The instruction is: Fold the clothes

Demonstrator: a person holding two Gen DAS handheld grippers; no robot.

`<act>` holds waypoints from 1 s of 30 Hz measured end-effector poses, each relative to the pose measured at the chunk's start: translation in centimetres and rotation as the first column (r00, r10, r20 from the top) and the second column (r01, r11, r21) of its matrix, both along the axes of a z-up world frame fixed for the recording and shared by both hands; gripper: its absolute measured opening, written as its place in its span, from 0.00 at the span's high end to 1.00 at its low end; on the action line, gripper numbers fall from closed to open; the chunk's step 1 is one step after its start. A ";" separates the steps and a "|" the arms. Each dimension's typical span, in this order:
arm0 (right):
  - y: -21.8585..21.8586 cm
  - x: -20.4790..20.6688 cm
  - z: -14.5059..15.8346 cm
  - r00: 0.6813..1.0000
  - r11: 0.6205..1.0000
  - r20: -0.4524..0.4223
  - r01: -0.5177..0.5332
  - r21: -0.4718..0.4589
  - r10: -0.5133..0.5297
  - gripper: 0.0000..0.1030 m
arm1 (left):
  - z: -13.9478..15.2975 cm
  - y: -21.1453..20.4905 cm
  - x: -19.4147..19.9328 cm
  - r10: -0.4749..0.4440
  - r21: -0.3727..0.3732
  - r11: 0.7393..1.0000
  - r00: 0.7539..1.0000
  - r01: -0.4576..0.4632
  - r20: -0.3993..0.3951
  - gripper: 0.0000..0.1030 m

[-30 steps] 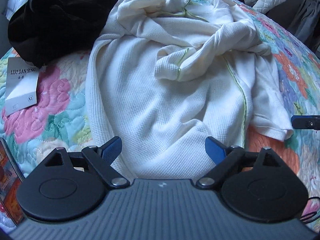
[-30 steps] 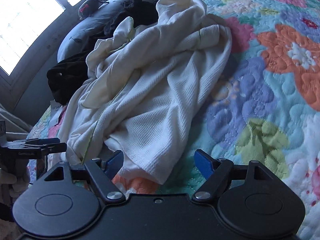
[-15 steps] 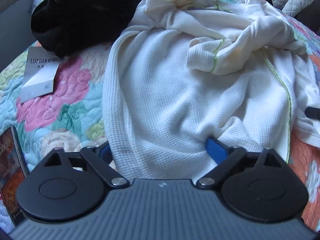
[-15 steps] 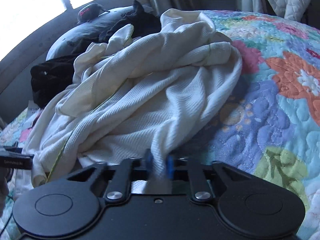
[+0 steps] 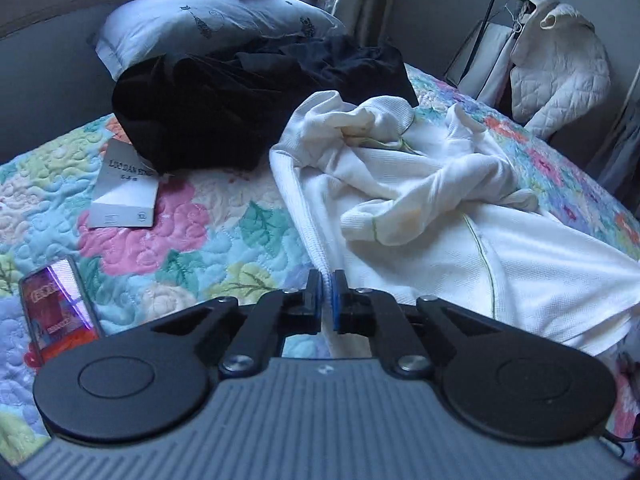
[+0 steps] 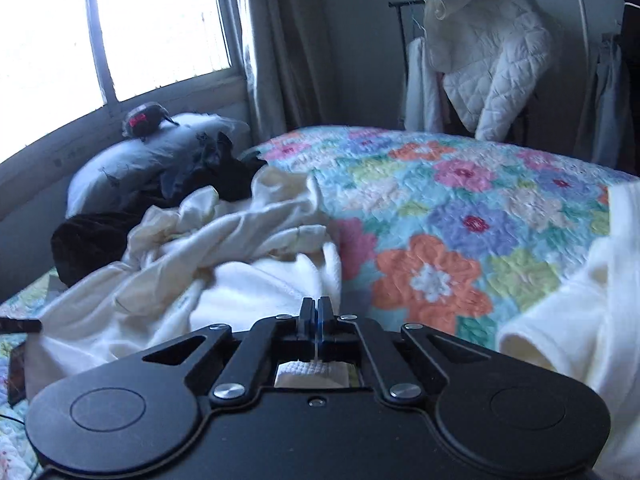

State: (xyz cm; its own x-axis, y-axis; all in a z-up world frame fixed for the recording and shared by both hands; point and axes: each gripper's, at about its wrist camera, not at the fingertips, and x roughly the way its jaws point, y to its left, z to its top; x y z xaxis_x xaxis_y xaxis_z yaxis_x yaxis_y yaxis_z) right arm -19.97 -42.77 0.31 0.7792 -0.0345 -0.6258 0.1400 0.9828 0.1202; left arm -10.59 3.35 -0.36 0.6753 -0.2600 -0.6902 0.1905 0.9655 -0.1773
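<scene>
Both grippers have risen and clamped since a second ago, when they stood wide over the fabric. Floral quilt [image 6: 460, 216] spans the bed; cream waffle-knit garment [image 5: 420, 216] lies rumpled across it, near hem lifted. Black clothes [image 5: 224, 112] heap beyond it against the grey pillow [image 5: 200, 24]. Left gripper [image 5: 327, 284] pinches the garment's ribbed left edge; right gripper [image 6: 316, 312] pinches the opposite hem edge. Paper tag [image 5: 124, 192] lies left, phone [image 5: 56, 308] nearer
</scene>
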 end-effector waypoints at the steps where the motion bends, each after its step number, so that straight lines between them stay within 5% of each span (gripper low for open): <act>1: -0.5 0.4 -1.6 0.998 1.000 -0.063 0.014 0.009 -0.013 1.00 | -1.1 0.0 0.5 -0.013 0.016 1.000 0.999 0.013 -0.048 0.96; 5: -2.1 1.0 -7.0 0.986 0.979 -0.159 0.076 0.189 -0.046 0.85 | -6.5 -0.4 2.8 -0.031 -0.082 0.997 0.960 0.008 -0.279 0.89; 7: -1.9 1.4 -8.5 0.985 0.965 -0.164 0.087 0.245 -0.047 0.57 | -7.8 -0.7 3.2 -0.042 -0.113 0.994 0.941 0.004 -0.335 0.73; 8: -1.7 1.5 -8.9 0.985 0.965 -0.166 0.086 0.248 -0.045 0.44 | -8.0 -1.0 3.2 -0.042 -0.099 0.995 0.943 0.009 -0.330 0.68; 11: -1.3 1.9 -9.4 0.986 0.969 -0.167 0.065 0.236 -0.026 0.37 | -8.1 -1.8 2.7 -0.045 -0.094 0.995 0.949 0.017 -0.311 0.47; 13: -1.0 2.0 -10.0 0.985 0.969 -0.170 0.054 0.243 -0.012 0.20 | -8.3 -2.0 2.5 -0.039 -0.141 0.990 0.950 -0.005 -0.309 0.26; 16: -0.2 2.2 -11.3 0.983 0.980 -0.184 0.028 0.199 0.009 0.18 | -9.1 -2.6 2.9 -0.014 -0.171 0.985 0.952 -0.040 -0.305 0.16; 18: 0.6 2.7 -12.3 0.985 0.983 -0.166 -0.012 0.185 0.044 0.00 | -9.4 -3.9 3.1 -0.023 -0.096 0.995 0.966 -0.002 -0.259 0.17; 20: 1.8 3.6 -12.7 0.987 0.993 -0.158 -0.024 0.117 0.042 0.00 | -9.4 -5.6 3.1 -0.048 0.035 0.998 0.980 0.056 -0.194 0.31; 22: 3.3 4.6 -12.8 0.985 0.999 -0.167 -0.031 0.029 0.035 0.00 | -8.9 -7.5 2.5 -0.098 0.201 0.973 0.990 0.116 -0.099 0.73; 24: 4.5 5.1 -12.8 0.984 0.997 -0.162 -0.070 -0.017 0.066 0.04 | -8.5 -8.8 1.9 -0.144 0.274 0.949 0.988 0.153 -0.051 0.91; 25: 4.8 5.1 -12.6 0.985 0.995 -0.151 -0.088 -0.041 0.081 0.09 | -8.3 -9.0 1.7 -0.145 0.293 0.944 0.989 0.149 -0.037 0.92; 26: 5.2 5.0 -12.2 0.985 0.991 -0.140 -0.112 -0.072 0.101 0.29 | -8.1 -9.2 1.5 -0.144 0.312 0.939 0.989 0.144 -0.025 0.93; 28: 5.6 4.9 -10.8 0.982 0.982 -0.111 -0.163 -0.098 0.152 0.92 | -7.2 -9.6 0.6 -0.162 0.401 0.907 0.986 0.129 0.049 0.94; 30: 5.3 4.0 -8.6 0.987 0.982 -0.020 -0.161 -0.101 0.160 0.94 | -5.6 -10.2 -0.9 -0.205 0.546 0.834 0.961 0.072 0.187 0.96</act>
State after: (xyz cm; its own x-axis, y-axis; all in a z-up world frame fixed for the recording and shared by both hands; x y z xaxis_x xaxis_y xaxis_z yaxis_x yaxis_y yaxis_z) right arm -15.95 -37.47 -8.32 0.7721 0.0264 -0.6349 -0.0199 0.9997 0.0173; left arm -11.53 -6.89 -5.96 0.8150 -0.0020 -0.5795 0.2997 0.8574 0.4185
